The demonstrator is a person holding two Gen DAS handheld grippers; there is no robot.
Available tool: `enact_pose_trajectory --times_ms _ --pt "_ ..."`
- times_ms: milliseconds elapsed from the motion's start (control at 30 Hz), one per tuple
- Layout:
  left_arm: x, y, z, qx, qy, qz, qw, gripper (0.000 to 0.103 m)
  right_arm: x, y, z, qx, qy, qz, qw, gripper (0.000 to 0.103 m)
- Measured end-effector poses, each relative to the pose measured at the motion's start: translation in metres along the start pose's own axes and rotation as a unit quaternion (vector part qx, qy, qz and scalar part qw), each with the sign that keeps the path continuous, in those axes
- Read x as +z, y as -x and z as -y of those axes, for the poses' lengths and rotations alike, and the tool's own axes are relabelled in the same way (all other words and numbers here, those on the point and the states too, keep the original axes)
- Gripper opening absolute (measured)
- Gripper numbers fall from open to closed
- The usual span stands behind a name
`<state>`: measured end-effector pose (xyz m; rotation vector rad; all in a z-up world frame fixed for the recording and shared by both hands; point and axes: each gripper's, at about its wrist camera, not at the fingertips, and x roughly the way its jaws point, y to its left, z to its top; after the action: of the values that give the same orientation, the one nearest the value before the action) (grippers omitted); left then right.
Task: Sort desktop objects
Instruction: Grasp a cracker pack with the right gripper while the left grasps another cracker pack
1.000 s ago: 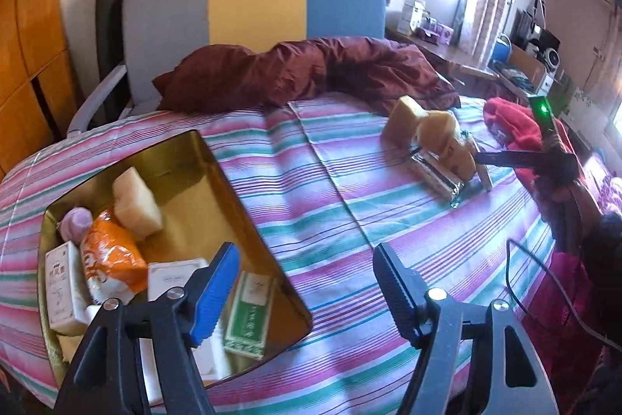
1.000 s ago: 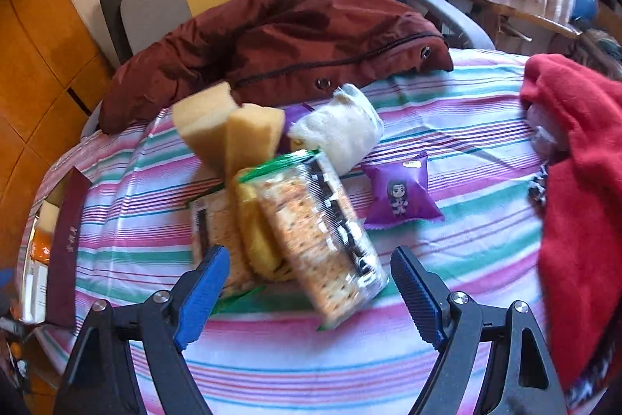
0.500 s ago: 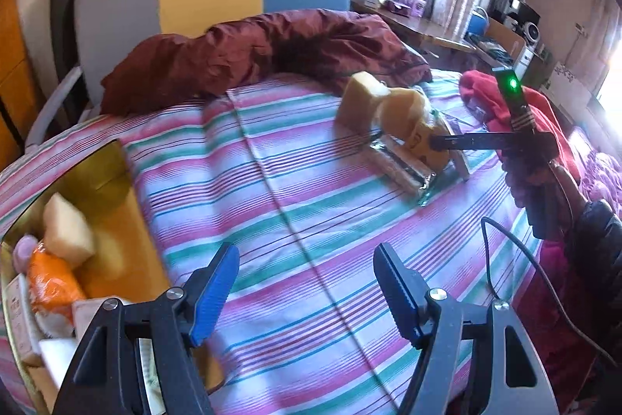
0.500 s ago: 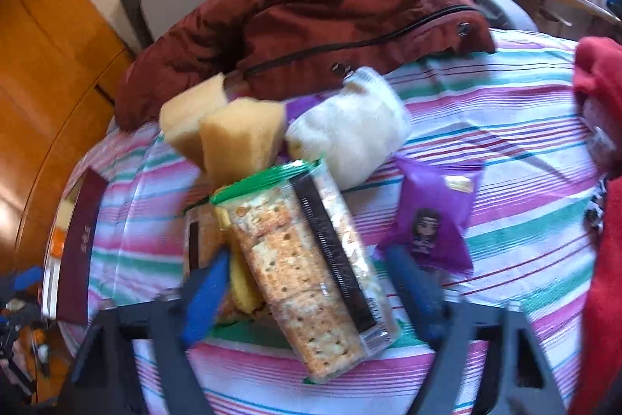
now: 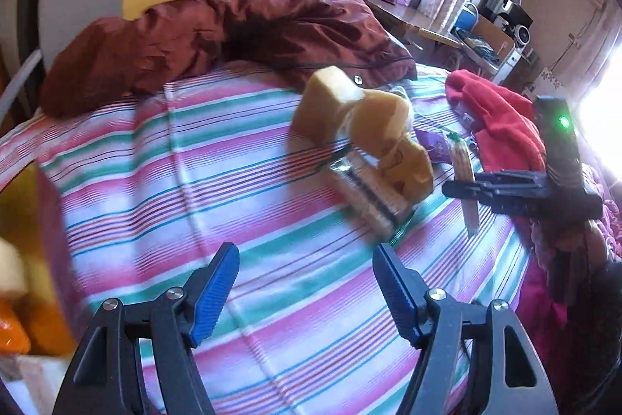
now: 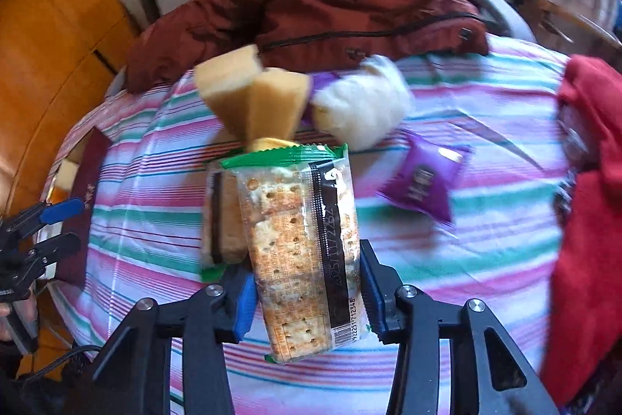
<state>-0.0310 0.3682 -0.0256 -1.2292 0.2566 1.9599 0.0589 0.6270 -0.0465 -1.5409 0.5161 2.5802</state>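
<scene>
Two cracker packs (image 6: 307, 240) lie side by side on the striped cloth, and two yellow sponges (image 6: 248, 96) stand behind them, with a third sponge (image 6: 66, 174) in the tray (image 6: 91, 181) at the left. There is one white fluffy bundle (image 6: 361, 107), one purple sachet (image 6: 423, 181), one maroon jacket (image 6: 311, 6) and one red garment (image 6: 587, 201). Two claws show: the right (image 6: 307, 294) and the left (image 5: 305, 294).
</scene>
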Motion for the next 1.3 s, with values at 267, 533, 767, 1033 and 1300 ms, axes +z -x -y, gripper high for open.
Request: enact_pose_trajectory --times_ms 267,533,767,1033,1300 --pt "0.034 -0.066 0.021 0.006 0.029 -0.051 0.9983 0.071 -0.002 -0.013 0.011 -0.046 0.010 -0.030 0.998 0.046" --pt "0.053 -0.110 0.037 0.022 0.055 -0.071 0.9958 0.071 -0.003 -0.023 0.010 -0.049 0.018 -0.043 0.998 0.046" --pt "0.065 -0.132 0.052 0.049 0.033 -0.069 0.9959 0.073 -0.001 -0.023 0.012 -0.064 0.027 -0.044 0.997 0.046" --pt "0.052 -0.140 0.072 0.093 -0.082 -0.078 0.9891 0.080 0.004 -0.028 0.022 -0.056 0.005 -0.049 0.997 0.052" --pt "0.042 -0.129 0.063 0.085 -0.086 -0.081 0.9894 0.079 0.006 -0.028 0.030 -0.047 0.007 -0.052 0.998 0.062"
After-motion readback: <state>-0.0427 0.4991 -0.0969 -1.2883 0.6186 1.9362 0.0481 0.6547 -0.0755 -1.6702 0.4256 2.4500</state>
